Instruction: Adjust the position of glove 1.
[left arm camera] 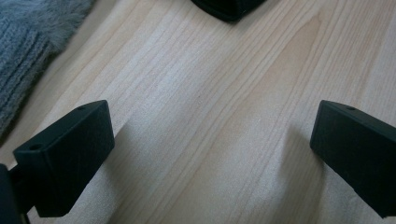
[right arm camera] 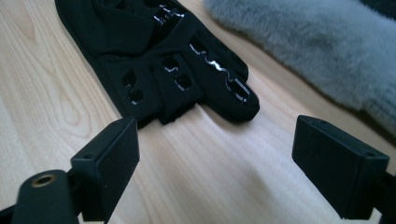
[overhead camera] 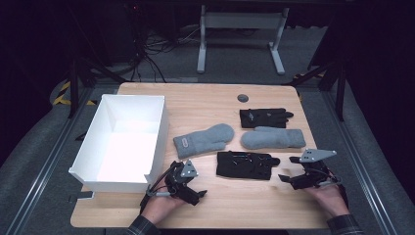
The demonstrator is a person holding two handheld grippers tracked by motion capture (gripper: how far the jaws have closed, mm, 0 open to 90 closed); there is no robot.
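Nearest the person's edge of the pale wooden desk point(overhead camera: 205, 205), both tools rest low with their jaws spread wide and nothing between them: the left tool point(overhead camera: 188, 188) over bare wood, the right tool point(overhead camera: 295, 172) aimed at the fingertips of the near black fabric glove with glossy printed marks point(right arm camera: 163, 70), which lies flat just ahead of it, between the two hands. That glove looks light, thin and floppy, so it should crumple in any grip; pinching a fingertip or the cuff edge and pressing down to catch the cloth seems the surest hold, since the smooth print may slide. Beyond it lie a grey knitted mitten with a small label point(overhead camera: 203, 139) and a grey fleecy mitten point(overhead camera: 273, 138), both soft and thick, easy to pinch anywhere. Farther back lies a second black glove point(overhead camera: 264, 117), and a small grey round disc point(overhead camera: 243, 98) sits near the far edge. An open white rectangular box point(overhead camera: 98, 142) stands at the left. Behind the desk the room is dark, with a white frame and cables on the floor.
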